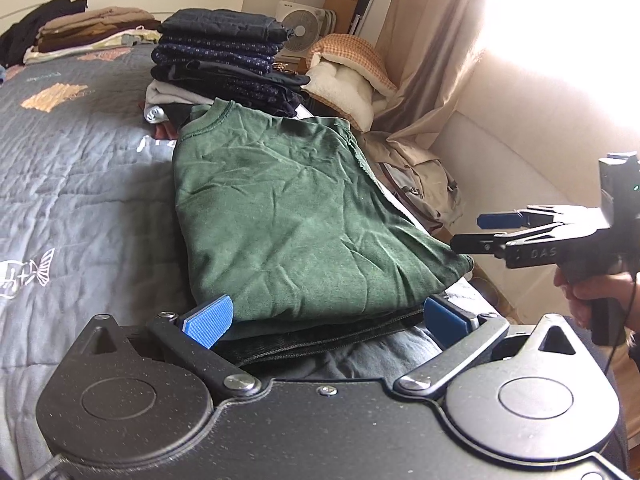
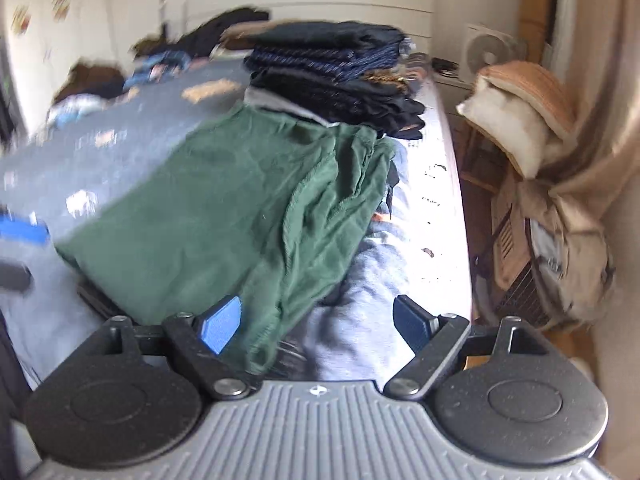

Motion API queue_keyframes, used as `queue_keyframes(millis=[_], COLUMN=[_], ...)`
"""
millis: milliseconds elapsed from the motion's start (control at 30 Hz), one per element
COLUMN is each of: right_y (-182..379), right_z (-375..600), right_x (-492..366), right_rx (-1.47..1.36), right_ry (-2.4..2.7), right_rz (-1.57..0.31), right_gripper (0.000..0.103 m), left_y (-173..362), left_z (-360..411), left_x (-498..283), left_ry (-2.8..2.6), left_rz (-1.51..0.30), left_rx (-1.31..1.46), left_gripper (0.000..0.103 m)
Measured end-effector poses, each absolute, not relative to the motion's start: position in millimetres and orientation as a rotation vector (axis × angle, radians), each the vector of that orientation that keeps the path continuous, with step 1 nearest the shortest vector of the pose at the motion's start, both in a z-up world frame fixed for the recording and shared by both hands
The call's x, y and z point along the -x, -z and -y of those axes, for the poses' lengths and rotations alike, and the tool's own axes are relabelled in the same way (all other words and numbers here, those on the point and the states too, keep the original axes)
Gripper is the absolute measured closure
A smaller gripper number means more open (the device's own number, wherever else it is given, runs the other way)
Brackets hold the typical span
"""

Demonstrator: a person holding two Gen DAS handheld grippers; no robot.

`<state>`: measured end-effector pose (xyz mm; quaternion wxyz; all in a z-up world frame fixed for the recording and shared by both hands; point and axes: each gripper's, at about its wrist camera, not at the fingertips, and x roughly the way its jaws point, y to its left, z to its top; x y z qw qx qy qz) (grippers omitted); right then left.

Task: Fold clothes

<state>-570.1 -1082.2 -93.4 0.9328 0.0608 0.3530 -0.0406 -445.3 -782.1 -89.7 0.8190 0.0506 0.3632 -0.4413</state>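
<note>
Across the left of the left wrist view, a grey quilted bedspread [image 1: 80, 184] with stitched tan patches and white embroidery is spread over the bed. At about ten o'clock, a low pile of brown and cream garments [image 1: 92, 30] is laid near the headboard. At twelve o'clock a stack of dark folded clothes [image 1: 224, 56], some with a fine dotted weave, is set just behind the green shirt [image 1: 296, 208]. The shirt, a soft creased knit with a ribbed collar, is folded into a rough rectangle and laid on a darker folded garment at the bed's near edge.

The left gripper [image 1: 326, 320] is held wide apart, its ridged blue pads flanking the shirt's near hem; nothing is clamped. At three o'clock the right gripper [image 1: 476, 232] is seen in a hand [image 1: 592, 292], just beside the shirt's right corner and clear of it. In its own blurred view, the right gripper [image 2: 320, 322] is spread wide, a loose green fold lying between the fingers at seven o'clock, unpinched.

Farther right, a white fan [image 1: 304, 28], a checked cushion [image 1: 348, 68], a beige curtain [image 1: 432, 80] and a bright window are seen.
</note>
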Motion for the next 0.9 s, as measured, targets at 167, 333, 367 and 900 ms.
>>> queue_keyframes(millis=[167, 333, 367, 900], right_y=[92, 87, 86, 78], right_z=[1066, 1038, 1033, 997], right_x=[582, 587, 588, 597], right_rx=[-0.299, -0.310, -0.305, -0.289], right_ry=[0.056, 0.066, 0.069, 0.122], right_rz=[-0.694, -0.696, -0.695, -0.688], right_gripper=[0.019, 0.019, 0.018, 0.015], left_y=[85, 78, 77, 57], left_z=[785, 784, 783, 767], left_x=[454, 461, 462, 475], left_ry=[0.910, 0.867, 0.860, 0.755], left_rz=[-0.753, -0.729, -0.722, -0.645], left_rx=[-0.148, -0.178, -0.180, -0.199], left_gripper=[0.000, 0.000, 0.000, 0.000])
